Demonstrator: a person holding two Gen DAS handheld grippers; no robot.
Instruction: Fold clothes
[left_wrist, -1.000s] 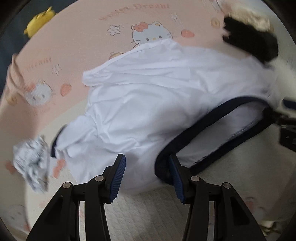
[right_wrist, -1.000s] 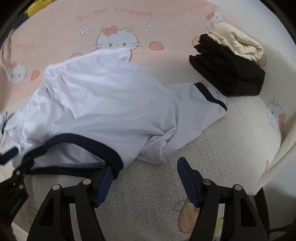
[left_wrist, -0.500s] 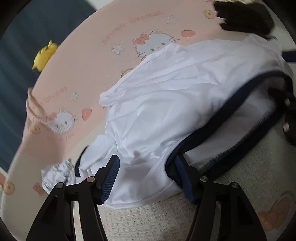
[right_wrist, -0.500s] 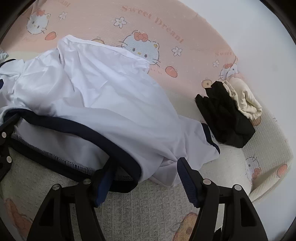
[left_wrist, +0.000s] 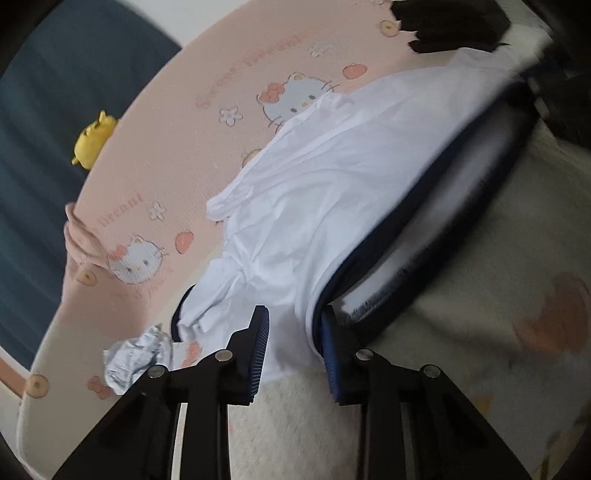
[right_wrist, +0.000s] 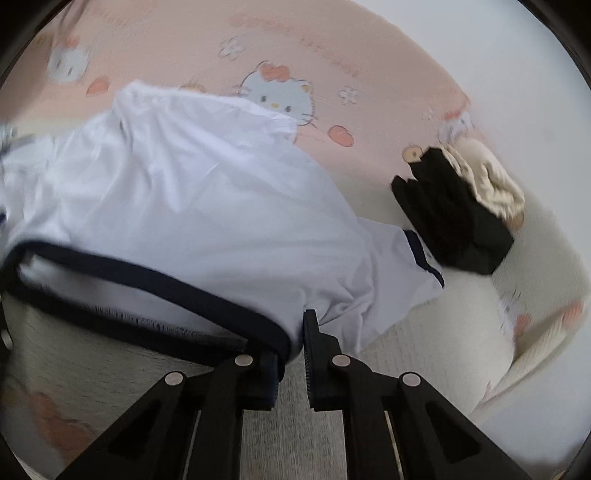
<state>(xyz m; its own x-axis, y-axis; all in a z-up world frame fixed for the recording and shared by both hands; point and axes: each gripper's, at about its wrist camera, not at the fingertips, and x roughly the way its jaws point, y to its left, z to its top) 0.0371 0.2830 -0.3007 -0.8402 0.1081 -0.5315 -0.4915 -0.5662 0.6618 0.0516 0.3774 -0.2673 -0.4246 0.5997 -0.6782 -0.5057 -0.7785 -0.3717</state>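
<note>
Both tongs are closing on the white shirt (left_wrist: 332, 192) lying on the bed (right_wrist: 424, 369). The left tongs (left_wrist: 293, 350) have fabric between them near the navy hem (right_wrist: 147, 277); the right tongs (right_wrist: 293, 354) pinch that hem.

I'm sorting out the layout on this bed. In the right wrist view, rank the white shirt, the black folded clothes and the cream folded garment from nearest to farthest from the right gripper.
1. White shirt: its navy-edged hem sits between the closing jaws of the right gripper.
2. Black folded clothes: farther back, to the right.
3. Cream folded garment: just behind the black one, farthest.
</note>
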